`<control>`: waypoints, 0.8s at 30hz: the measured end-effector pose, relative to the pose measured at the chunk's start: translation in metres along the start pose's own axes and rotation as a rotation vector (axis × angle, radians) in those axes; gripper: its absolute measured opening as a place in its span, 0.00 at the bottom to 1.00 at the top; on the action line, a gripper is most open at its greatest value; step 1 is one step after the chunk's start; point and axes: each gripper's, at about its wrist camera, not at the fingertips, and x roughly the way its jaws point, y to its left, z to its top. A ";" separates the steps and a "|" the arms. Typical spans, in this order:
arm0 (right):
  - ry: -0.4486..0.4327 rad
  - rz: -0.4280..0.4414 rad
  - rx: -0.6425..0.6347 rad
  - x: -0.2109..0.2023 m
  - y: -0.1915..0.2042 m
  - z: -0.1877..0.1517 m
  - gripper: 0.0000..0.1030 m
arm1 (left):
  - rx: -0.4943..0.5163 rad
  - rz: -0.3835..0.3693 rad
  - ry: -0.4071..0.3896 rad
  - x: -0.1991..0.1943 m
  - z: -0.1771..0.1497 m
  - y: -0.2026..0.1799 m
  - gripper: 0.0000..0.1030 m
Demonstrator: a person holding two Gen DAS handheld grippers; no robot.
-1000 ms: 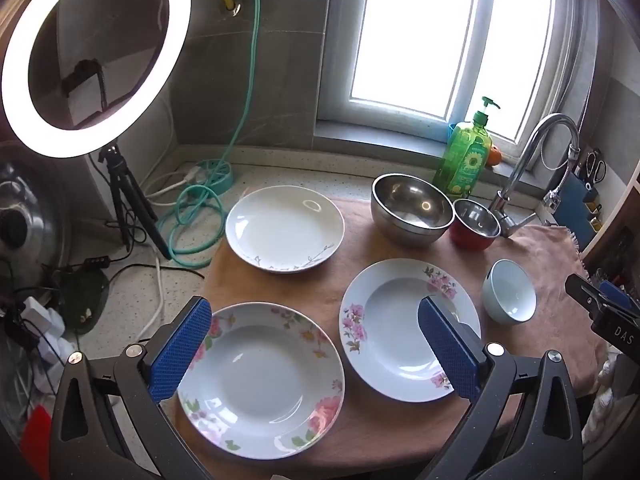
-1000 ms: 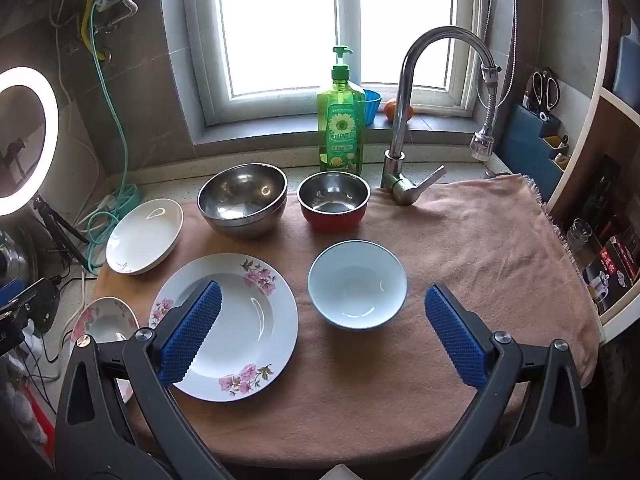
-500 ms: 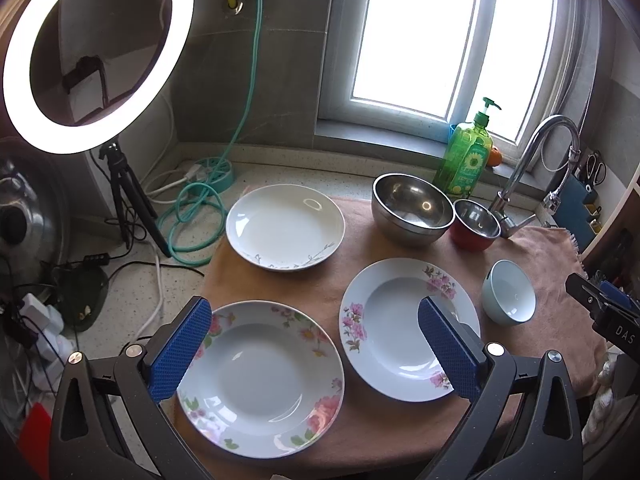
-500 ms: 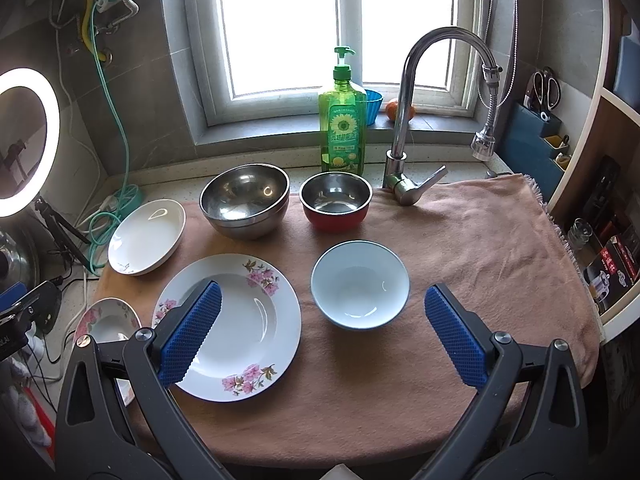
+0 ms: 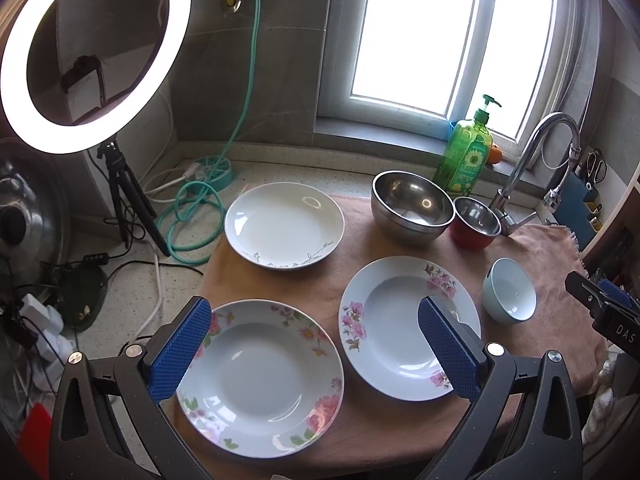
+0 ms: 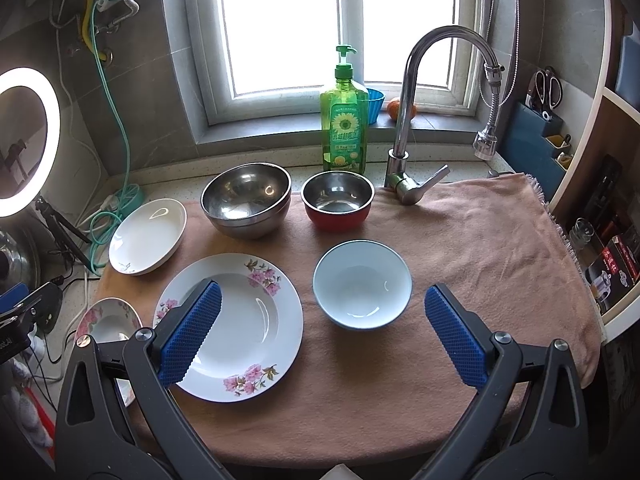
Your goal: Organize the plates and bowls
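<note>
Little has shifted since a second ago: right wrist view has slid slightly, the crockery drifting a touch rightward in frame; nothing on the cloth has been moved.

Left to right, left wrist view. Ring light (image 5: 94, 56) on its tripod, cables and green hose on the counter. White plate (image 5: 284, 226) at the back left corner of the pink towel (image 5: 348, 280). Rose-rim plate (image 5: 260, 378) at the front, directly under the left gripper (image 5: 316, 354), whose jaws stand wide apart with nothing between them. Pink-blossom plate (image 5: 408, 328) just beside it, rims near but apart. Behind: large steel bowl (image 5: 412, 208), then red bowl (image 5: 474, 222) close against it. Pale blue bowl (image 5: 510, 296) further right, alone.

Right wrist view: right gripper (image 6: 320, 336) also spread wide and empty, hovering above the gap between blossom plate and blue bowl. Faucet (image 6: 412, 128) and soap bottle (image 6: 345, 120) behind.

Judgement: sorting not yet begun; every piece lies single. Likely first step is stacking plates. Glazed rims are slick and shallow, so come in low at the near edge, one pad under the rim and one over, close firmly, lift level, and set it down centred on the next plate. Keep clear of the neighbouring rim when closing.
</note>
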 end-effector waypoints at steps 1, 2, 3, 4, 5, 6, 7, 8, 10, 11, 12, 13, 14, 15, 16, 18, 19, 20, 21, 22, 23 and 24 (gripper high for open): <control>0.002 0.001 0.001 0.001 0.000 0.000 1.00 | 0.000 -0.001 0.001 0.000 0.000 0.000 0.99; 0.002 0.001 0.001 0.001 0.000 0.000 1.00 | 0.000 0.000 0.002 0.001 0.000 0.000 0.99; 0.003 0.002 0.002 0.001 0.000 -0.001 1.00 | 0.000 -0.001 0.002 0.001 0.000 0.000 0.99; 0.002 0.002 0.002 0.001 -0.001 0.000 1.00 | 0.000 -0.001 0.003 0.001 0.000 -0.001 0.99; 0.002 0.002 0.002 0.001 -0.001 0.000 1.00 | -0.001 -0.001 0.004 0.001 0.000 -0.001 0.99; 0.002 0.003 0.001 0.001 -0.001 0.000 1.00 | -0.001 0.001 0.003 0.002 0.001 -0.001 0.99; 0.001 0.002 0.001 0.001 -0.001 0.000 1.00 | 0.000 0.000 0.004 0.002 0.001 -0.001 0.99; 0.001 0.002 0.002 0.001 -0.002 0.000 1.00 | 0.000 0.000 0.004 0.002 0.001 -0.001 0.99; 0.002 0.003 0.002 0.001 -0.002 0.000 1.00 | 0.001 0.000 0.004 0.002 0.001 -0.001 0.99; 0.002 0.002 0.003 0.001 -0.001 0.000 1.00 | 0.000 0.000 0.004 0.002 0.001 -0.001 0.99; 0.003 0.003 0.003 0.002 -0.001 0.000 1.00 | 0.000 -0.001 0.004 0.002 0.001 -0.001 0.99; 0.003 0.003 0.002 0.001 -0.001 0.000 1.00 | 0.001 -0.001 0.004 0.002 0.001 -0.001 0.99; 0.002 0.003 0.002 0.002 -0.001 0.000 1.00 | 0.001 0.000 0.004 0.002 0.001 -0.001 0.99; 0.003 0.003 0.003 0.002 -0.001 0.000 1.00 | 0.001 0.001 0.004 0.002 0.001 -0.001 0.99; 0.005 0.006 0.004 0.003 -0.002 0.000 1.00 | 0.001 0.000 0.005 0.002 0.001 -0.001 0.99; 0.008 0.006 0.003 0.004 -0.001 -0.001 1.00 | -0.001 -0.002 0.005 0.002 0.001 0.000 0.99; 0.007 0.006 0.003 0.004 -0.001 -0.001 1.00 | -0.001 -0.001 0.004 0.002 0.001 -0.001 0.99; 0.007 0.007 0.004 0.004 -0.001 -0.001 1.00 | 0.001 0.001 0.004 0.002 0.001 -0.001 0.99; 0.006 0.006 0.004 0.004 -0.001 -0.001 1.00 | 0.001 0.001 0.003 0.002 0.001 -0.001 0.99; 0.006 0.006 0.004 0.004 -0.001 -0.002 1.00 | 0.001 0.000 0.004 0.002 0.001 -0.001 0.99; 0.006 0.006 0.004 0.004 -0.001 -0.002 1.00 | 0.000 0.000 0.004 0.002 0.001 -0.001 0.99; 0.006 0.005 0.003 0.004 -0.001 -0.002 1.00 | -0.001 0.000 0.003 0.002 0.001 -0.001 0.99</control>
